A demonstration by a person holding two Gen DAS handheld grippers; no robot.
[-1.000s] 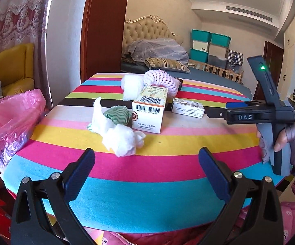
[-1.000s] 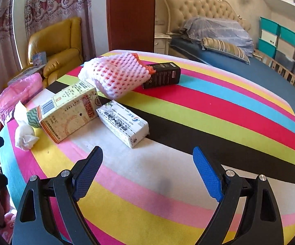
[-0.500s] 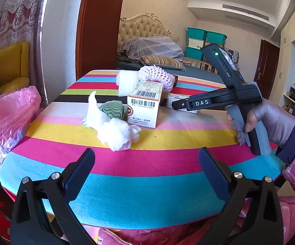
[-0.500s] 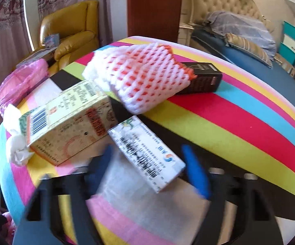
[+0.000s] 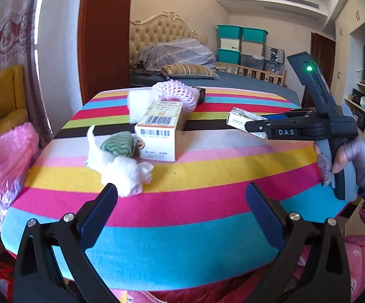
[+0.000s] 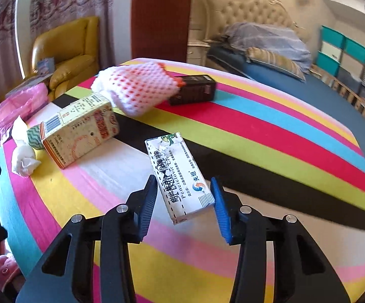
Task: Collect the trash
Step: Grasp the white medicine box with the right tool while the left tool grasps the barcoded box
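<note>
Left gripper (image 5: 181, 197) jaws wide apart and empty above striped counter (image 5: 207, 176), white tissue wad (image 5: 125, 174) just beyond its left jaw, right gripper (image 6: 183, 194) jaws just closed in on white medicine box (image 6: 179, 174), box lifted between them, tilted.

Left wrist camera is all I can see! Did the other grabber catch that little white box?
Observer: Yes. The right gripper has just been closing its jaws, and its blue pads now press both long sides of the white box.
Operator: What's written on it?
Observer: "Penciclovir", plus Chinese characters. Its far flap looks torn.
Operator: What's behind the pink net thing?
Observer: A black box lying flat, one end hidden by the foam net.
</note>
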